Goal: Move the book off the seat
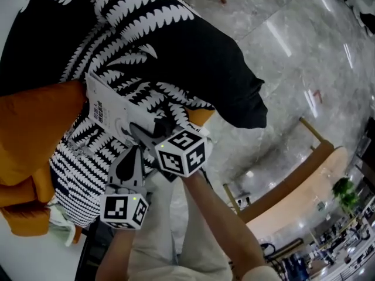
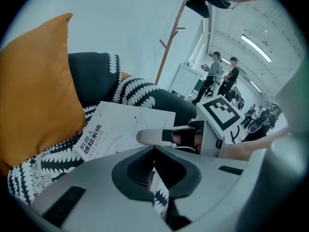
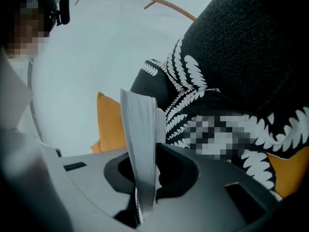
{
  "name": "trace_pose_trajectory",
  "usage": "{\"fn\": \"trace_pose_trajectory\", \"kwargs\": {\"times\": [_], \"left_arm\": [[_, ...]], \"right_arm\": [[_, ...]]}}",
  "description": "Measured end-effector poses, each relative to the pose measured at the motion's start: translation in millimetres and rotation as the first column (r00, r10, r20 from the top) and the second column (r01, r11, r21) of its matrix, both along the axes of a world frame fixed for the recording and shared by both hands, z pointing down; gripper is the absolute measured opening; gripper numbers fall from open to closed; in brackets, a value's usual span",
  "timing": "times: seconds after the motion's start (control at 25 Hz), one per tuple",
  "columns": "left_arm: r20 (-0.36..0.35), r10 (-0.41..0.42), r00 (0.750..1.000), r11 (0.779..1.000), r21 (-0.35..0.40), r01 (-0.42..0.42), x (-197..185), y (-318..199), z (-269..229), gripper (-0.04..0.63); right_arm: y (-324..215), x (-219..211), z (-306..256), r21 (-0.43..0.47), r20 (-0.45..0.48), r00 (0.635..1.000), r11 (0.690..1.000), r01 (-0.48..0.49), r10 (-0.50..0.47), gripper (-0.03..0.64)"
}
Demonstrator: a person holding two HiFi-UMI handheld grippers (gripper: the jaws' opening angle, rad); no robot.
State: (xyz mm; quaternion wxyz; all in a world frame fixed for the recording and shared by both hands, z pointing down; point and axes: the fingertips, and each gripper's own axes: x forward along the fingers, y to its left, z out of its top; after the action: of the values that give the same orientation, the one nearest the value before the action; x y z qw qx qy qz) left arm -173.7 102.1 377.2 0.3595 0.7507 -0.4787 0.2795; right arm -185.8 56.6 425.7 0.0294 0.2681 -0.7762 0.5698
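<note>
Both bare forearms rise from the bottom edge of the head view. The left forearm (image 1: 114, 255) sits at lower left, the right forearm (image 1: 225, 227) runs up from lower centre. The grey plastic left gripper (image 1: 136, 150), marker cube at its base, points up-frame near the centre. Its jaws meet at the tips with nothing between them. The grey plastic right gripper (image 1: 146, 134) lies just right of it and higher, angled to the upper left. Its jaws are clamped on the edge of a white paperback book (image 3: 140, 129), and its marker cube (image 1: 181, 151) faces the camera.
</note>
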Motion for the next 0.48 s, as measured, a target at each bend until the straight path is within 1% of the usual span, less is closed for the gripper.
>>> {"fn": "trace_pose_trajectory", "kwargs": {"times": [0.12,0.2,0.36,0.48], "left_arm": [[0.024,-0.016,1.0,1.0,0.018,0.016,28.3,12.4,-16.3,0.008],[0.024,-0.013,1.0,1.0,0.017,0.013,40.4,20.7,-16.3,0.008],[0.029,0.0,1.0,1.0,0.023,-0.001,55.1,23.3,-11.5,0.008],[0.042,0.015,0.999,0.999,0.033,-0.017,62.6,26.7,-21.4,0.008]], "right_arm": [[12.1,40.0,-22.7,0.011,0.019,1.0,1.0,-0.018,0.017,0.046],[20.7,59.1,-26.2,0.014,0.022,0.999,0.999,-0.036,0.036,0.046],[29.1,86.2,-26.1,0.011,0.033,0.997,0.998,-0.069,0.068,0.046],[39.5,99.1,-35.7,0.009,0.037,0.996,0.996,-0.086,0.085,0.046]]}}
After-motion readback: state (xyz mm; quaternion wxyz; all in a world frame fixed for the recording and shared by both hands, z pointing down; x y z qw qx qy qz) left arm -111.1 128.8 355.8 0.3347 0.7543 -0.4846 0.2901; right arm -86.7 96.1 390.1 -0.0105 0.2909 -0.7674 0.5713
